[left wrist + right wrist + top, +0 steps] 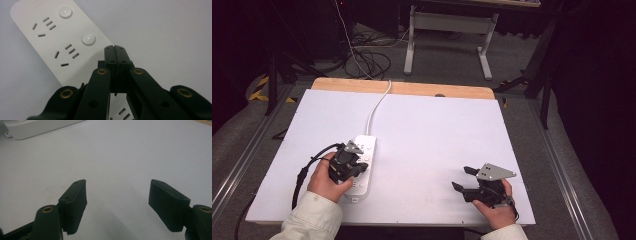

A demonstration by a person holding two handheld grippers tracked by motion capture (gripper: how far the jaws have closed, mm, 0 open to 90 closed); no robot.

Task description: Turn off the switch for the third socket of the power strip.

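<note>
We see left hand (326,181) low at table's near-left, left gripper (357,162) held over power strip (365,150), jaws pressed together, nothing between them. In left gripper view, tips (115,53) sit just past second round button (88,39), above strip's right edge. Right hand (496,210) at near-right, right gripper (463,178) pointing left, jaws spread wide, empty. White board (437,130) bare between strip and right gripper; strip's cord (377,107) runs to far edge.
</note>
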